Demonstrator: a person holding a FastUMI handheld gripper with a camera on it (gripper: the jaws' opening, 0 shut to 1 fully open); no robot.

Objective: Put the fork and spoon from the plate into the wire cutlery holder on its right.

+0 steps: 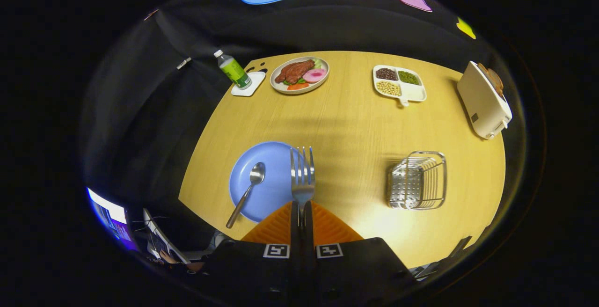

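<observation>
Two orange fingers of the claw are closed on the fork, whose handle is hidden between them while its tines stick out at 12 o'clock. At 10 o'clock lies the blue plate, partly covered by the fork, with the spoon across its rim. At 2 o'clock, well apart, stands the wire cutlery holder on the wooden table.
</observation>
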